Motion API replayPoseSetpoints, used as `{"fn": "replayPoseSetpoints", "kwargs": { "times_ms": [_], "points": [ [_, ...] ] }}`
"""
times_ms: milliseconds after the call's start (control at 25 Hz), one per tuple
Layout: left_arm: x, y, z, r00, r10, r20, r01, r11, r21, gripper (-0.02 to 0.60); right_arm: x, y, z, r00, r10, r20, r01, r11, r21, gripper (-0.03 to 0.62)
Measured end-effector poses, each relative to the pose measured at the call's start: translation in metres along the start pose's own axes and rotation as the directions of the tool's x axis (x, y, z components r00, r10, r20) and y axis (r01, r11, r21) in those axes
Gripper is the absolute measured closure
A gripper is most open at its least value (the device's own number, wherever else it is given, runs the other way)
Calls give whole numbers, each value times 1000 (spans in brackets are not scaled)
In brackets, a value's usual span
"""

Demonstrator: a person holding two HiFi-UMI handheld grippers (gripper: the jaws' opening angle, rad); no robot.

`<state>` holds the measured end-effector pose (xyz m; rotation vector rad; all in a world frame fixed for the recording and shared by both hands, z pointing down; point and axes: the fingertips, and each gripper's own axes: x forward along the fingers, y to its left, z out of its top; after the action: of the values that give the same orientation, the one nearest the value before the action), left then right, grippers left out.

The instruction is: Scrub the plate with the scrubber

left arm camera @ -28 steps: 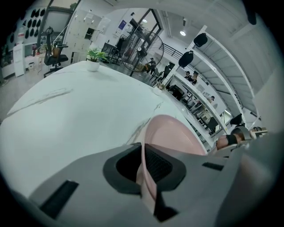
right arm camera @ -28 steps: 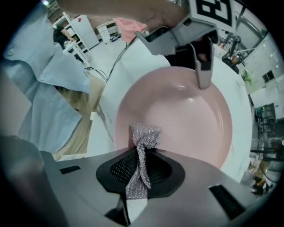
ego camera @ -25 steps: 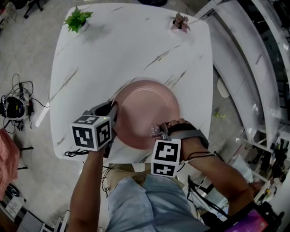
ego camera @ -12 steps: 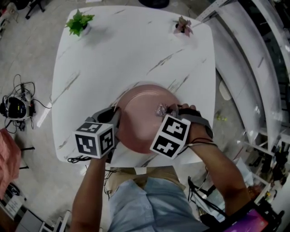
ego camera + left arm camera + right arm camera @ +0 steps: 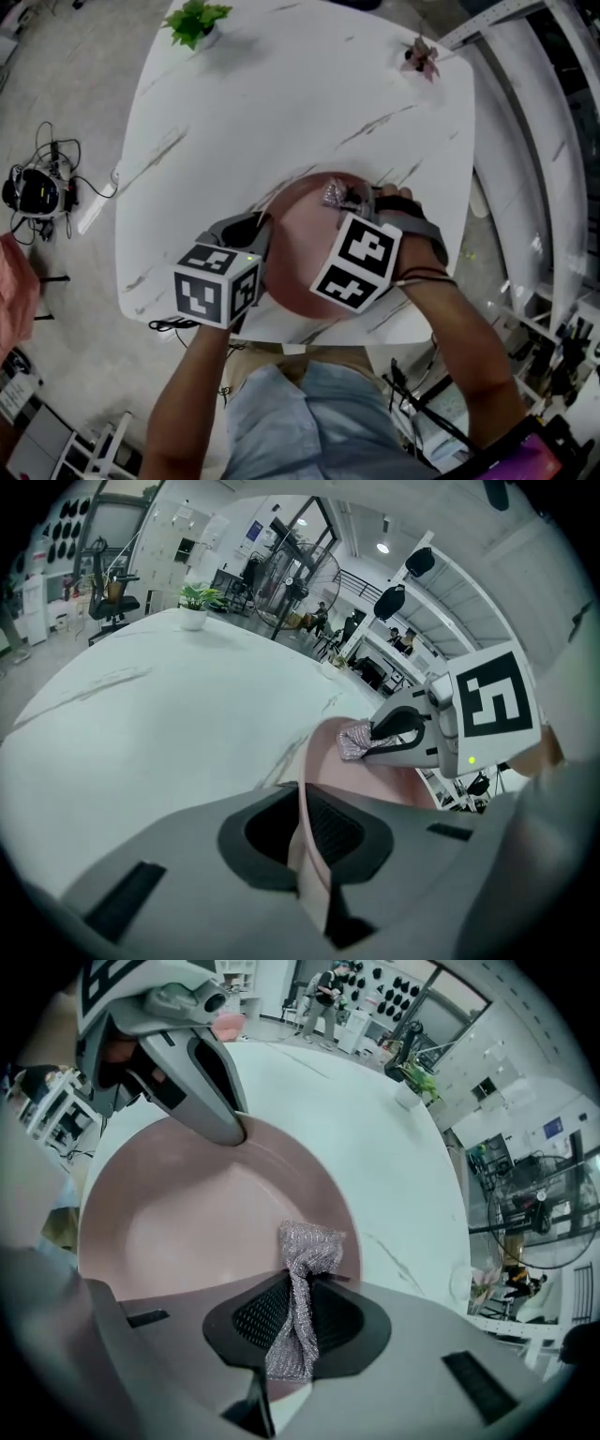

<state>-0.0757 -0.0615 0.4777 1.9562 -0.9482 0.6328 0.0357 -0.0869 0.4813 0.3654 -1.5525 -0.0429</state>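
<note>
A pink plate (image 5: 305, 239) lies on the white marble table (image 5: 272, 103) near its front edge. My left gripper (image 5: 255, 234) is shut on the plate's left rim (image 5: 305, 850), which runs edge-on between the jaws. My right gripper (image 5: 352, 200) is shut on a silvery mesh scrubber (image 5: 334, 194), whose tip rests on the far right part of the plate (image 5: 178, 1232). In the right gripper view the scrubber (image 5: 302, 1288) stands pinched between the pads, with the left gripper (image 5: 230, 1129) across the plate. In the left gripper view the scrubber (image 5: 354, 742) sticks out of the right gripper (image 5: 375, 741).
A green potted plant (image 5: 194, 21) stands at the table's far left corner and a small pinkish plant (image 5: 419, 56) at the far right. Cables and a device (image 5: 33, 187) lie on the floor at the left. Metal shelving (image 5: 548, 141) runs along the right.
My right gripper has carried the scrubber from the plate's near edge across to its far right part. The left gripper has kept its hold on the rim.
</note>
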Motion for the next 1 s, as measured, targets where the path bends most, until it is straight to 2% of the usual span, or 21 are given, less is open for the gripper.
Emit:
{"fn": "replayPoseSetpoints", "kwargs": {
  "times_ms": [320,680,1000],
  "points": [
    [0,3,2,1000,-3,0,3,1000,-16,563,-2,12,39,998,-28,55,37,985,-168,520],
    [-1,5,2,1000,-2,11,2,1000,-30,563,-11,52,70,993,-49,106,80,946,-313,521],
    [-1,5,2,1000,1,18,-1,1000,-27,563,-19,77,75,984,-81,156,125,947,-296,522]
  ]
}}
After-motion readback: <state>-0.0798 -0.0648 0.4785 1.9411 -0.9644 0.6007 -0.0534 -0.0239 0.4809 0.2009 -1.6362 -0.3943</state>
